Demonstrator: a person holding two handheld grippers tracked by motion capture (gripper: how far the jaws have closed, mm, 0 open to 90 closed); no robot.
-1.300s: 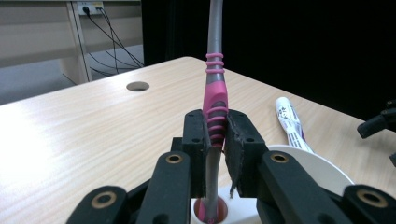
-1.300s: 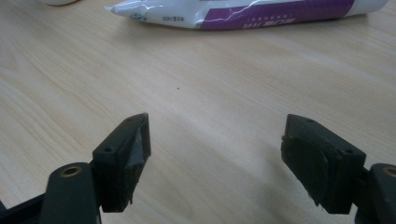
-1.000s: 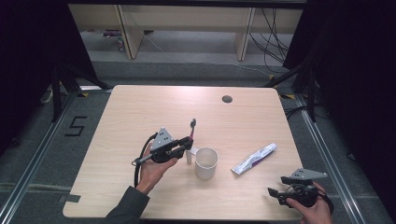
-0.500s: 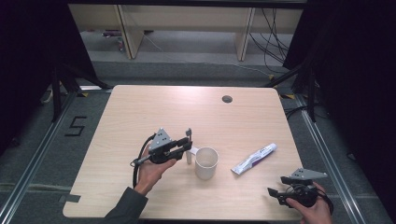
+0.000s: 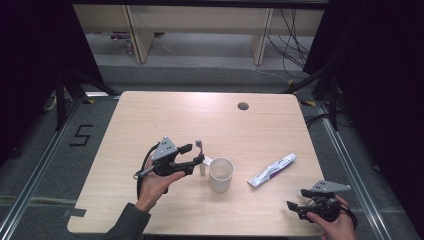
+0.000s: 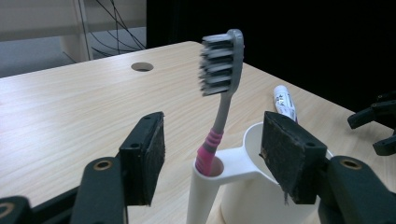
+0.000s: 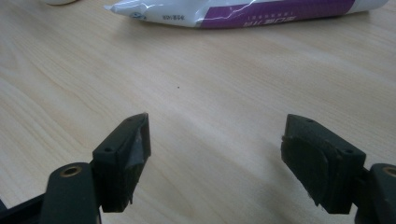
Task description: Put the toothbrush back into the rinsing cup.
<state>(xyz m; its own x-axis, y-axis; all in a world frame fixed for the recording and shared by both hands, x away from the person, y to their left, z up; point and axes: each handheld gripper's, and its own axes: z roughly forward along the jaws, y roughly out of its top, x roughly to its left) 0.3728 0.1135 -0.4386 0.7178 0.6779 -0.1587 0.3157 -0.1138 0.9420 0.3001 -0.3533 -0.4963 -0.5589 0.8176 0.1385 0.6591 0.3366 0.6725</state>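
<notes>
A white cup (image 5: 221, 175) stands near the middle of the table, with a narrow tube holder on its left side. A toothbrush (image 5: 200, 151) with a grey head and pink grip stands upright in that tube (image 6: 205, 186). My left gripper (image 5: 194, 154) sits just left of the cup. Its jaws have just been opening and now stand apart on either side of the toothbrush (image 6: 223, 93), not touching it. A white and purple toothpaste tube (image 5: 272, 170) lies right of the cup. My right gripper (image 5: 297, 198) rests open near the front right edge, empty, with the toothpaste (image 7: 243, 11) beyond it.
A round cable hole (image 5: 243, 106) sits in the tabletop at the back. The right gripper (image 6: 378, 126) shows at the far right of the left gripper view. Beyond the table are shelving legs and cables on a grey floor.
The toothbrush has sunk down into the cup's side tube. The left gripper's jaws went from shut on the brush to open. The right hand has not moved.
</notes>
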